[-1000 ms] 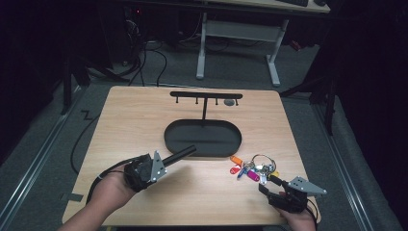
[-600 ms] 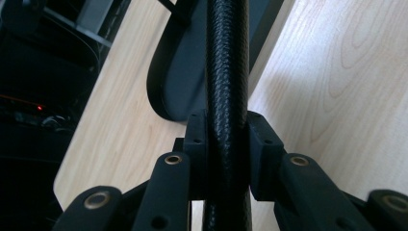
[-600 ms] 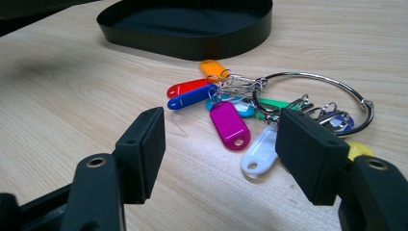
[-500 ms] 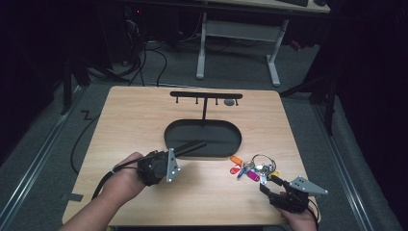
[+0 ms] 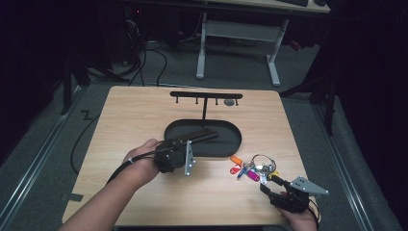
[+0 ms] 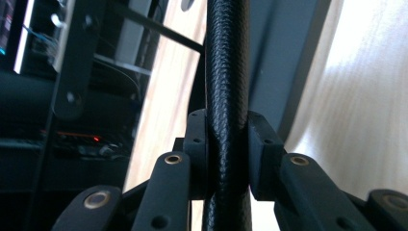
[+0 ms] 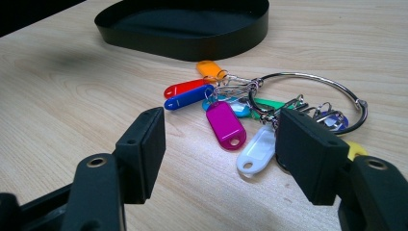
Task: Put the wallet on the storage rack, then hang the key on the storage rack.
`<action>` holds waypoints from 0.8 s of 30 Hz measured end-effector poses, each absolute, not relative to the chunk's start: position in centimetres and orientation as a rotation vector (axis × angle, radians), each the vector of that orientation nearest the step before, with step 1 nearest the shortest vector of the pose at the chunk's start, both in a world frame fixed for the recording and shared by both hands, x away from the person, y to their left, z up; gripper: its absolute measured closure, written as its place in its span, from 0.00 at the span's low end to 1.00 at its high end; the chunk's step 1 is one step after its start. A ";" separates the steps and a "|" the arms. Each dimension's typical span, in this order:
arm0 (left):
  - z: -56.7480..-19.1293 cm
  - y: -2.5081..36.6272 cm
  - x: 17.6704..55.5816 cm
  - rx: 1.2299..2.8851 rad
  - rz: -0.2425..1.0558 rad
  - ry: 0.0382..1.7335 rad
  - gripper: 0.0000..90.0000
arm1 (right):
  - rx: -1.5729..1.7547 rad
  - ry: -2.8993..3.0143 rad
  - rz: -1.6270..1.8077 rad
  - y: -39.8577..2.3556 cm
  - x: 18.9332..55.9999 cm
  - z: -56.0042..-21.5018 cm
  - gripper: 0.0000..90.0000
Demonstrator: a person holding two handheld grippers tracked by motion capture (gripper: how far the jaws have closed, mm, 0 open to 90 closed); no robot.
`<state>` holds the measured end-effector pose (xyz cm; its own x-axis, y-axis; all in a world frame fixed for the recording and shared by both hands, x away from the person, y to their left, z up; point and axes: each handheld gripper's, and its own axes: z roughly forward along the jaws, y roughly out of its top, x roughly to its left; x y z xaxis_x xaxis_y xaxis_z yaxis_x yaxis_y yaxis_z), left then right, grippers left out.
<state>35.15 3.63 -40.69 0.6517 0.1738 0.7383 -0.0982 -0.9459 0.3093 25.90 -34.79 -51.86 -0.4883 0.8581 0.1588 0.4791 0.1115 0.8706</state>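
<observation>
At frame centre the left tongs (image 5: 208, 136) grip a black rod (image 6: 226, 86), while the right tongs (image 7: 219, 144), open, must next close on the keys (image 7: 250, 113).

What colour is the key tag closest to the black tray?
Orange. The key tag lies nearest the tray, clearest in the right gripper view.

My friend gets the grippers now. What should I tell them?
Left gripper: shut on the black rod, held over the black oval tray.
Right gripper: open, jaws low over the table, holding nothing.
Key ring with coloured tags: lies flat just ahead of the right jaws, beside the tray.
Done: rod gripped. Left: probably grab the keys; the hook stand waits behind.
</observation>
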 end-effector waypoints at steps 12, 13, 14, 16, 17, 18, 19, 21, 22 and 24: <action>-42.7 1.5 36.8 2.556 1.203 -0.063 0.82 | 1.301 2.007 1.338 -35.0 25.9 -51.9 0.39; -42.9 1.2 37.1 2.556 1.201 -0.071 0.82 | 1.304 2.005 1.338 -35.0 25.9 -51.9 0.39; -43.0 1.0 37.3 2.551 1.195 -0.079 0.82 | 1.305 2.004 1.338 -35.0 25.9 -51.9 0.39; -43.2 0.7 37.6 2.546 1.186 -0.083 0.82 | 1.307 2.004 1.339 -35.0 25.9 -51.9 0.39; -43.2 0.5 37.8 2.542 1.179 -0.085 0.82 | 1.309 2.004 1.337 -35.0 25.9 -51.9 0.39; -43.3 0.4 38.0 2.538 1.169 -0.085 0.82 | 1.312 2.005 1.336 -35.0 25.9 -51.9 0.39; -43.4 0.2 38.2 2.535 1.159 -0.094 0.82 | 1.311 2.007 1.336 -35.0 25.9 -52.0 0.39; -43.6 0.0 38.5 2.531 1.152 -0.115 0.82 | 1.309 2.009 1.335 -35.0 25.9 -52.0 0.39; -43.8 -0.2 38.8 2.533 1.149 -0.117 0.82 | 1.312 2.007 1.336 -35.0 25.9 -52.0 0.39; -44.0 -0.3 39.3 2.531 1.160 -0.119 0.82 | 1.307 2.007 1.335 -35.0 25.9 -51.9 0.39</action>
<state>39.26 -0.33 -44.03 0.6604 0.0696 0.7477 -0.2199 -0.9341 0.2812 25.88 -35.00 -51.94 -0.4845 0.8598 0.1615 0.4810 0.1076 0.8701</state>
